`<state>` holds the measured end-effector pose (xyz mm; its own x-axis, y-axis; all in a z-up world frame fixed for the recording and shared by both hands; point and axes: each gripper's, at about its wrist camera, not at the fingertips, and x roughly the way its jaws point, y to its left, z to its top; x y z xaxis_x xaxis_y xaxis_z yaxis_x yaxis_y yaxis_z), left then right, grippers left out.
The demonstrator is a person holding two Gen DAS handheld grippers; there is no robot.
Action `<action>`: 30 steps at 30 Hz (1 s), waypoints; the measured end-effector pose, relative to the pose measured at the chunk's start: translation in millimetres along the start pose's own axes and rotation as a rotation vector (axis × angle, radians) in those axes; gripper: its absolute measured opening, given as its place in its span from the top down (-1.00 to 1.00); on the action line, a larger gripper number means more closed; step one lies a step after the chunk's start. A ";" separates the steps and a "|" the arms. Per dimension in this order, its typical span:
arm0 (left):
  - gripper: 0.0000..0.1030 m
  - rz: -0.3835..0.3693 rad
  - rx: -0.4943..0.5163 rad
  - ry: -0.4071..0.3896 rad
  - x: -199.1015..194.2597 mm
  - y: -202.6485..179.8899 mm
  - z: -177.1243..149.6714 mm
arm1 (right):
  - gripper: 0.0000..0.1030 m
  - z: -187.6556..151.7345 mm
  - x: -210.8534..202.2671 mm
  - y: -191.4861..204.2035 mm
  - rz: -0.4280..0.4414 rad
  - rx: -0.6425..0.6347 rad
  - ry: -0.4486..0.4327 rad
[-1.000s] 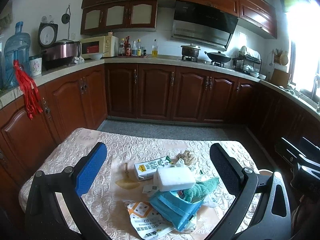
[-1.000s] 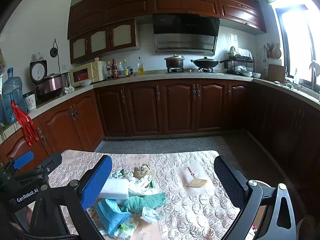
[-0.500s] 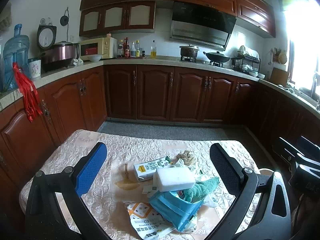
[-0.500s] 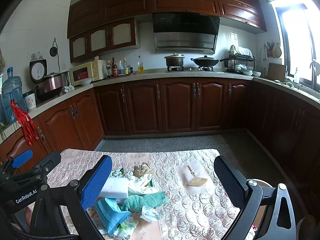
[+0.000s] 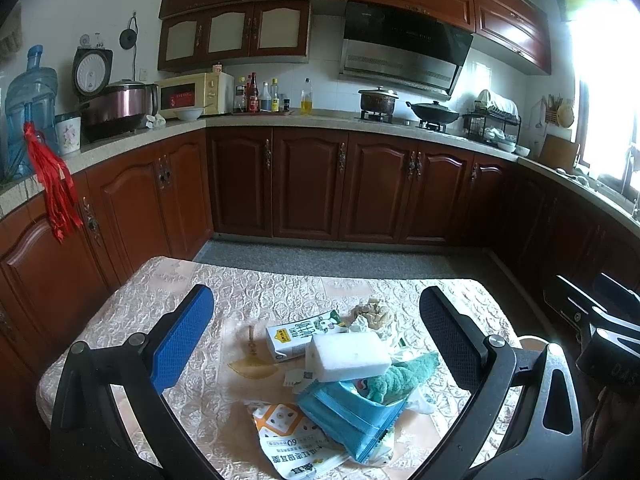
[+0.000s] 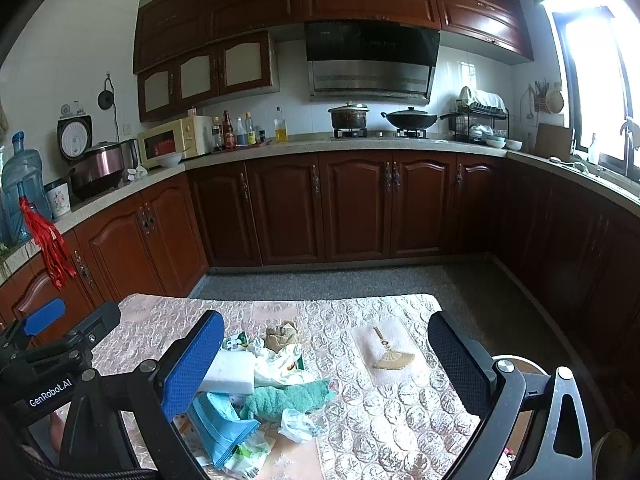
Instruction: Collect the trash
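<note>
A heap of trash lies on the quilted table (image 5: 132,304): a white sponge block (image 5: 347,357), a milk carton (image 5: 302,331), a blue snack bag (image 5: 348,416), a teal cloth (image 5: 404,376), a crumpled brown paper (image 5: 370,312) and a white printed packet (image 5: 288,444). My left gripper (image 5: 312,340) hangs open above the heap, holding nothing. In the right wrist view the same heap shows the sponge block (image 6: 230,372), blue bag (image 6: 218,428), teal cloth (image 6: 288,396) and brown paper (image 6: 282,334). My right gripper (image 6: 324,364) is open and empty, right of the heap.
Fan patterns are printed on the tablecloth (image 6: 390,358). Dark wooden cabinets (image 5: 312,188) ring the room, with a stone counter, microwave (image 5: 194,94) and stove pots (image 5: 378,100). A round white bin rim (image 6: 520,364) shows beyond the table's right edge. The left gripper body (image 6: 52,368) stands at the left.
Both views have shifted only slightly; the heap and both open grippers stay as they were.
</note>
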<state>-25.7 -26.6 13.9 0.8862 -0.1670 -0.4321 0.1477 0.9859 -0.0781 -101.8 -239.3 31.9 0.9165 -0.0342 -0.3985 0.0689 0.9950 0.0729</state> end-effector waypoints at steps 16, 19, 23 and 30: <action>-0.99 0.002 0.001 0.023 8.9 2.0 -1.2 | -0.96 -3.1 8.1 -0.1 -0.003 -0.016 0.019; -0.99 0.001 0.002 0.028 11.4 2.8 -2.0 | -0.96 -4.4 11.3 -0.4 -0.002 -0.015 0.029; -0.99 -0.001 -0.001 0.036 13.9 2.3 -3.0 | -0.96 -6.9 14.7 0.0 -0.006 -0.017 0.036; -0.99 -0.009 -0.010 0.060 21.8 4.4 -5.5 | -0.96 -10.7 22.5 -3.1 -0.005 -0.009 0.056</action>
<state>-8.2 -26.0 -0.7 0.8570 -0.1763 -0.4843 0.1511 0.9843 -0.0909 -85.6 -242.1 12.9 0.8929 -0.0339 -0.4489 0.0691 0.9957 0.0624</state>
